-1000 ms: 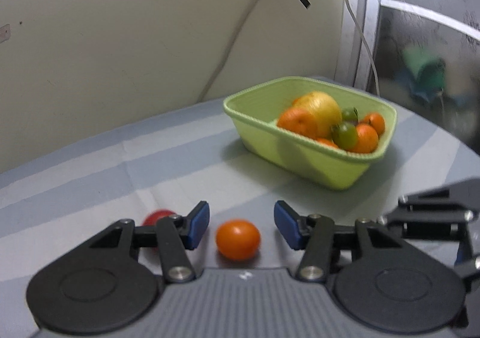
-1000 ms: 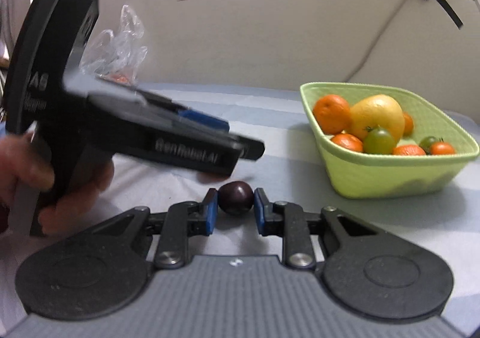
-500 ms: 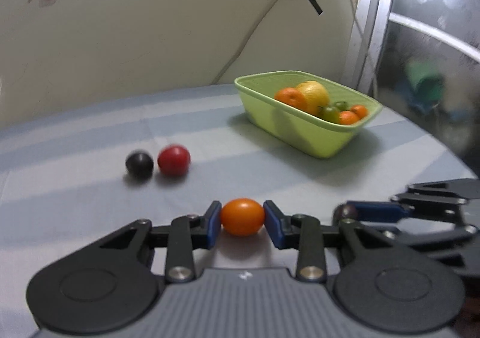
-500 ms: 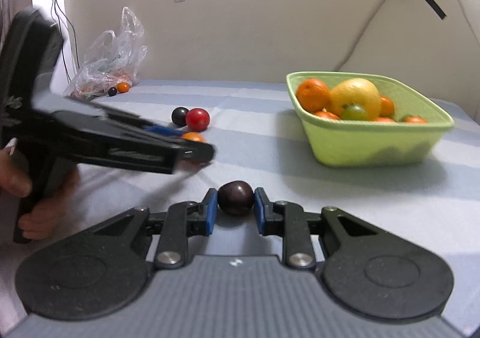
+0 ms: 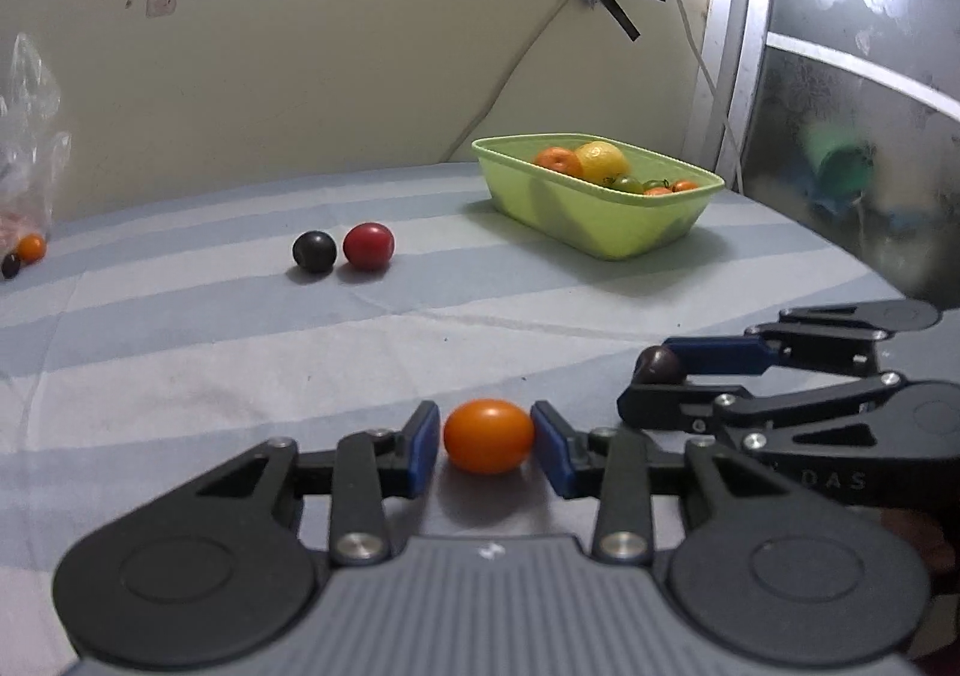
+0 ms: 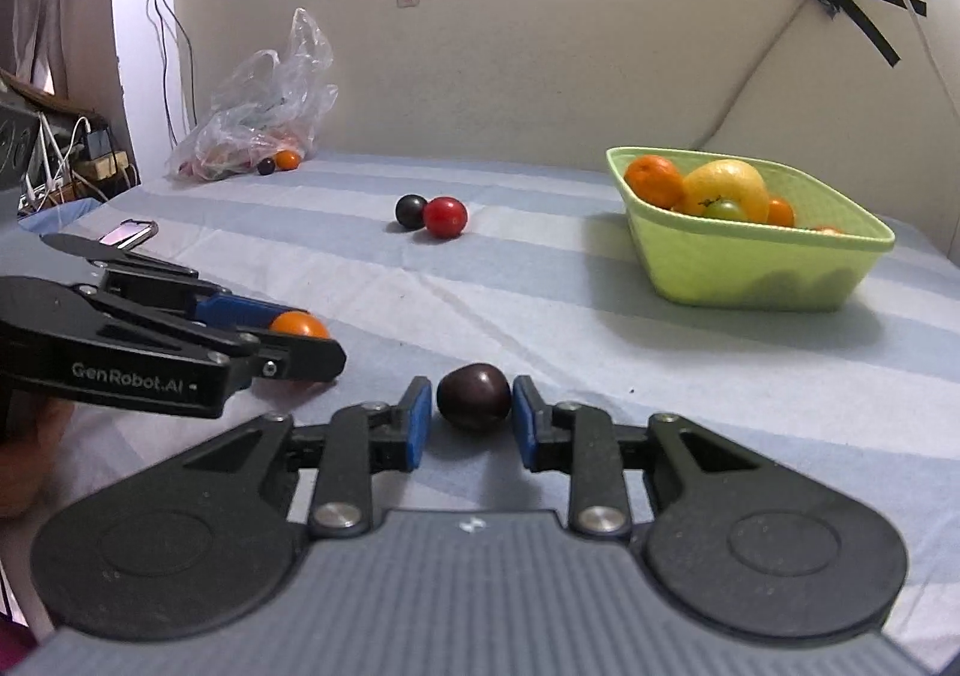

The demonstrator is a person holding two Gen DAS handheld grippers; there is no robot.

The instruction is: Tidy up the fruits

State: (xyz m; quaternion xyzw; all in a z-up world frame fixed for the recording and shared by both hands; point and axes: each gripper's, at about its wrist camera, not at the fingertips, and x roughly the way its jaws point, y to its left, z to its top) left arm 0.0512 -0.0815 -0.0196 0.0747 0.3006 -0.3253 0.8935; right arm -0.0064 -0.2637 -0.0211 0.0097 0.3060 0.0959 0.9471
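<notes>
A: Where is the left gripper (image 5: 487, 439) right now?

B: Low over the striped tablecloth (image 5: 180, 352), with the orange tomato (image 5: 488, 436) between its blue pads. The jaws are opening: there is a sliver of gap on the left pad, and the right pad sits at the skin or just off it. The tomato rests on the cloth.

A: And the right gripper (image 6: 471, 417)?

B: Same story. The dark plum-coloured tomato (image 6: 474, 397) lies on the cloth between its pads, with a small gap on each side, and those jaws are opening too. In the left wrist view that gripper sits at about three o'clock, just beside the left one.

A: Where is the basket?

B: The green basket (image 6: 750, 271) stands at about two o'clock from the right gripper, well apart, near the back wall. It holds oranges, a lemon and small tomatoes, heaped below its rim.

A: What lies in between?

B: Bare cloth straight ahead. A black tomato (image 6: 410, 210) and a red tomato (image 6: 445, 217) touch each other at about twelve o'clock, far off. A plastic bag (image 6: 264, 118) with two small fruits beside it sits at eleven o'clock, against the wall.

A: And the table edge?

B: It curves away at the right of the left wrist view, beyond the basket. At nine o'clock from the right gripper a phone (image 6: 129, 232) lies near the left edge.
</notes>
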